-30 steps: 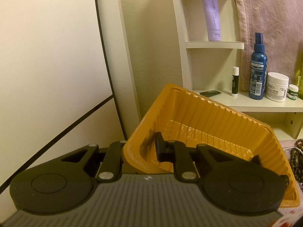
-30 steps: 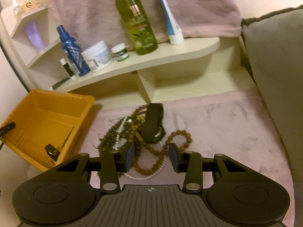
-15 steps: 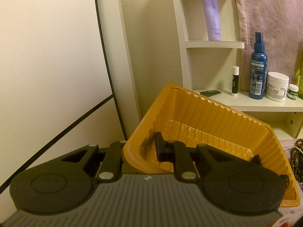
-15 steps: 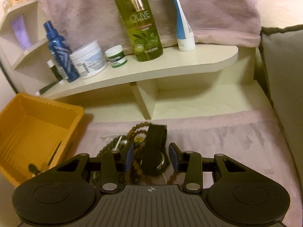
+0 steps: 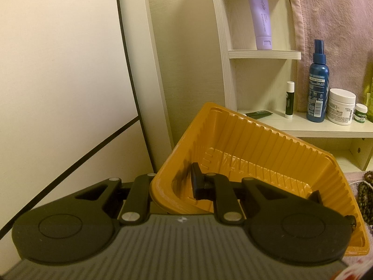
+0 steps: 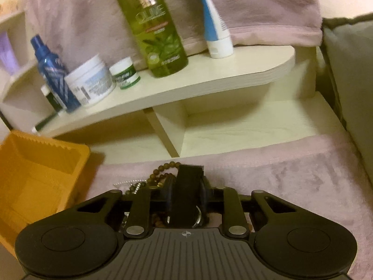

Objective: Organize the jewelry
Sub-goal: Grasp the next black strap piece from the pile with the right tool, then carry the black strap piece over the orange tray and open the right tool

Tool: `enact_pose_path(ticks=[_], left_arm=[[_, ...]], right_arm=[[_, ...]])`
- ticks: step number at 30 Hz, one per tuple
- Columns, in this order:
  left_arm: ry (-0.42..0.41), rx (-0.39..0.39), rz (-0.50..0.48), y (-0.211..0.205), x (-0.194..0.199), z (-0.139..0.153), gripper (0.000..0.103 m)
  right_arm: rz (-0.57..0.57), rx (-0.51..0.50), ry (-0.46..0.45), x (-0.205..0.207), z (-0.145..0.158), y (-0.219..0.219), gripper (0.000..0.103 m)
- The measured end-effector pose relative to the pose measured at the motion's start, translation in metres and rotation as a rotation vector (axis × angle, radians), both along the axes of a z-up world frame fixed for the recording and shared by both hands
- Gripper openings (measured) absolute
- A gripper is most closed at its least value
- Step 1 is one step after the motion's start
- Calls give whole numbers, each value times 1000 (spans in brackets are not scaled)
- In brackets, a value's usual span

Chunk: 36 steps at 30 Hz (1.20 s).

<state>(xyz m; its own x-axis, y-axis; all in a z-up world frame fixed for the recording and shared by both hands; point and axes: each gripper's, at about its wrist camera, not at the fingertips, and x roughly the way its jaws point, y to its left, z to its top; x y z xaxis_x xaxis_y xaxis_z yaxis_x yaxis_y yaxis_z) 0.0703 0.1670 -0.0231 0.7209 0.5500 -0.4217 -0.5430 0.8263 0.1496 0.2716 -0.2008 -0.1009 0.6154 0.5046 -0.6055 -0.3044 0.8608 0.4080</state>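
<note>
An orange ribbed plastic tray (image 5: pixel 268 154) sits tilted, its near wall pinched between the left claw (image 5: pixel 173 186) fingers. Beside it on the pink cloth lies a tangle of brown bead strands (image 6: pixel 163 171) and a pale chain (image 6: pixel 127 183). A black watch strap (image 6: pixel 186 196) stands between the right claw (image 6: pixel 186 194) fingers, which press its sides.

One orange tray (image 5: pixel 268 154); two bottles (image 6: pixel 149 23); two jars (image 6: pixel 91 82); three tubes (image 5: pixel 260 18).
</note>
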Motion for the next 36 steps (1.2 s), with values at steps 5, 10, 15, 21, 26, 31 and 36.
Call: enact_pose_path(ticks=[5, 10, 15, 21, 26, 31, 36], left_arm=[[1, 1, 0, 0, 0, 0, 16], [1, 1, 0, 0, 0, 0, 16], [0, 0, 0, 0, 0, -1, 16], [1, 1, 1, 0, 0, -1, 16], [-2, -1, 1, 1, 0, -1, 16], [-2, -1, 1, 0, 0, -1, 16], [-2, -1, 0, 0, -1, -1, 16]], right_arm=[[-4, 65, -12, -3, 6, -13, 22], [-39, 133, -27, -9, 17, -28, 21], [-95, 176, -75, -16, 31, -45, 20], [-117, 242, -84, -21, 44, -64, 20], [-77, 273, -69, -25, 54, -60, 20], [12, 346, -42, -30, 58, -29, 20], [129, 436, 0, -34, 56, 22, 20]])
